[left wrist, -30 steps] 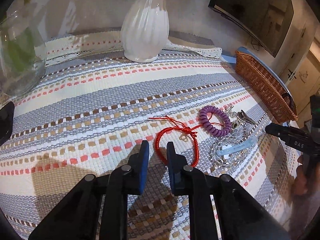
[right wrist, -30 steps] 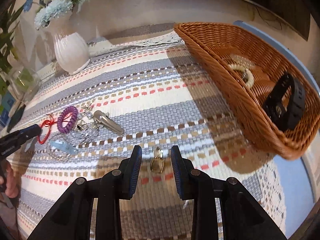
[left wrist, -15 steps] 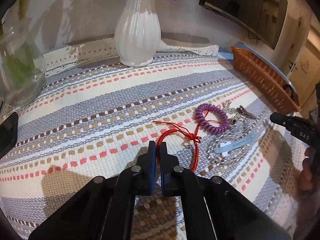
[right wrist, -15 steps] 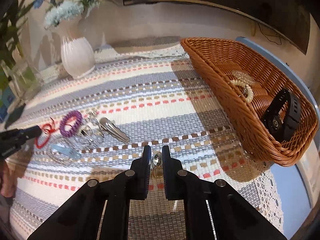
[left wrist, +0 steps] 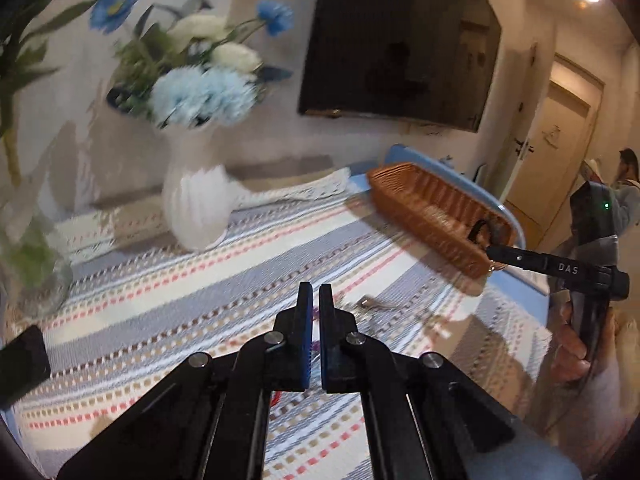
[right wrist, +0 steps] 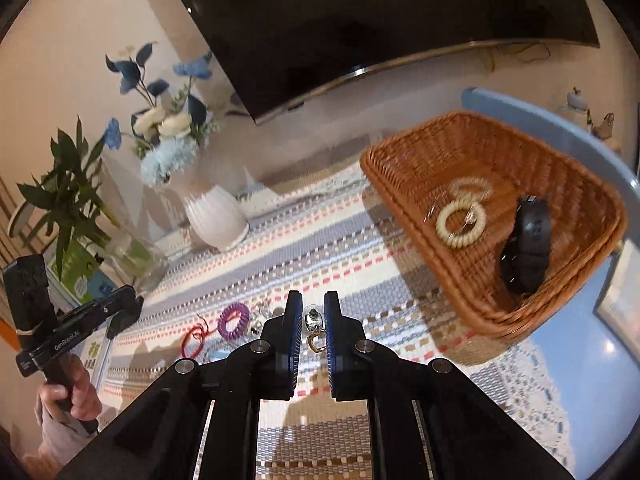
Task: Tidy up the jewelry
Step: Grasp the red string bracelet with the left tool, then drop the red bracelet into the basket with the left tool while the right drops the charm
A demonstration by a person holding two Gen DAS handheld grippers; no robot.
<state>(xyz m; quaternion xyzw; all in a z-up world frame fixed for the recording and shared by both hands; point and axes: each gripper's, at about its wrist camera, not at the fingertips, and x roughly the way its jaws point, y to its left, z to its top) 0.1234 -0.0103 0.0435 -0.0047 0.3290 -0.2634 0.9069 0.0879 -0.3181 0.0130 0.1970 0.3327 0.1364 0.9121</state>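
My right gripper is shut on a small gold and silver charm and holds it above the striped cloth, left of the wicker basket. The basket holds cream coil bands and a black watch. My left gripper is nearly closed and lifted; a bit of red cord shows below its jaws. In the right wrist view the red cord bracelet and the purple coil band lie on the cloth. The basket also shows in the left wrist view.
A white vase of blue and white flowers stands at the back. A glass vase with green stems stands at the left. A metal hair clip lies on the striped cloth. A dark screen hangs on the wall.
Both grippers have risen from the cloth and tilted up. The right one carries the charm upward toward the basket. The left one has lifted away from the jewelry pile.
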